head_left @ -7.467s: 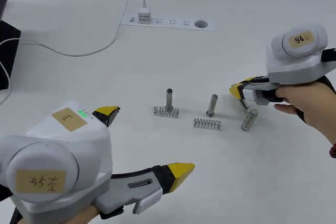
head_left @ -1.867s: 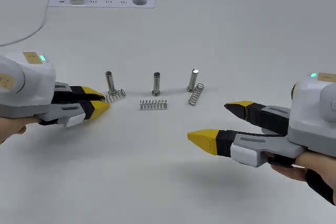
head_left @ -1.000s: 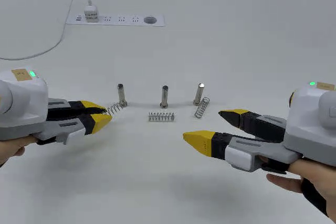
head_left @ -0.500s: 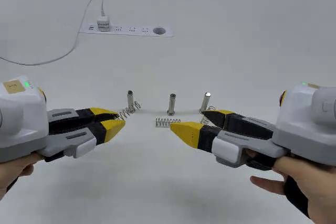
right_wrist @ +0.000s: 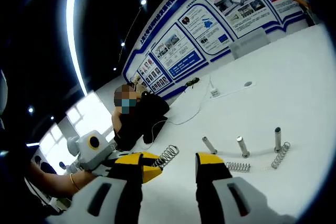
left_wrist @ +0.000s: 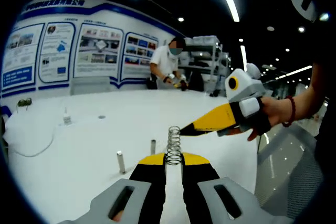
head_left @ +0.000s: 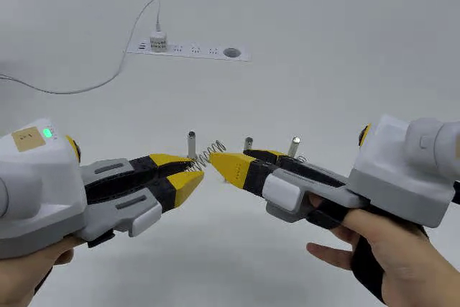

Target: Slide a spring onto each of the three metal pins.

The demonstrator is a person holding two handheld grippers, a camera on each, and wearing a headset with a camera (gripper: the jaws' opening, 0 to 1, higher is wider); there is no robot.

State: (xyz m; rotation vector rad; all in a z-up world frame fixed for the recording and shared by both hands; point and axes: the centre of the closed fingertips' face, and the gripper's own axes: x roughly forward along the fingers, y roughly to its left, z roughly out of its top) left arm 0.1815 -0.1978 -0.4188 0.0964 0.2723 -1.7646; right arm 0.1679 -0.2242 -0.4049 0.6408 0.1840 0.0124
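Three short metal pins stand in a row on the white table: left pin (head_left: 191, 141), middle pin (head_left: 248, 143), right pin (head_left: 295, 146). My left gripper (head_left: 192, 174) is shut on one end of a spring (head_left: 209, 154), held off the table in front of the left pin; the spring (left_wrist: 173, 141) sticks up from its tips (left_wrist: 173, 158). My right gripper (head_left: 233, 157) is open, its tips close beside that spring. In the right gripper view, the open jaws (right_wrist: 176, 162) frame the held spring (right_wrist: 166, 156), and two more springs (right_wrist: 237, 166) (right_wrist: 281, 155) lie near the pins (right_wrist: 242, 146).
A white power strip (head_left: 194, 49) with a plugged-in charger and its cable (head_left: 108, 80) lies at the back left of the table. White tabletop (head_left: 345, 70) stretches all around the pins. People stand in the room beyond (left_wrist: 168, 66).
The left gripper has lifted the spring from beside the left pin and brought it up toward the middle. The right gripper has swung left until its tips are close to that spring.
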